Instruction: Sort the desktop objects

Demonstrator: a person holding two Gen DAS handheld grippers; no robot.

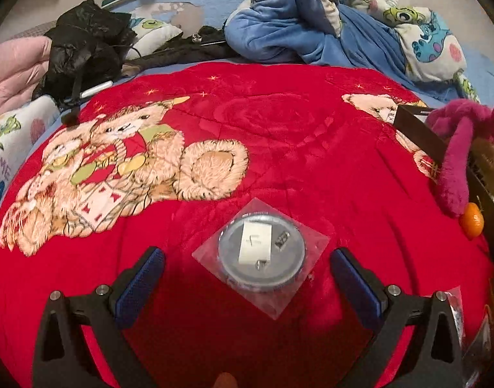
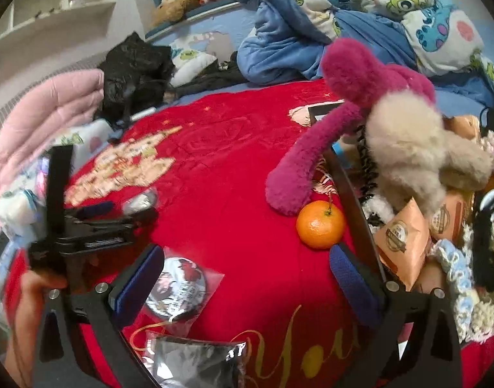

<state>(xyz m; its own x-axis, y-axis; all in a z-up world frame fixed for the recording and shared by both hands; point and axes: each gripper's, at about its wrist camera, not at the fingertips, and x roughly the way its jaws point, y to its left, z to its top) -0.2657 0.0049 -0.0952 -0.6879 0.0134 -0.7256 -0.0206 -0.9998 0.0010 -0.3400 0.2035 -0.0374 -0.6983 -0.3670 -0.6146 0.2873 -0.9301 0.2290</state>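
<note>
Both jaws wide, apparently empty, left gripper over bagged badge

A round silver badge sealed in a clear bag lies back-up near centre on the red blanket, a second bagged badge lies face-up near left, and an orange tangerine sits right beside the box.
</note>
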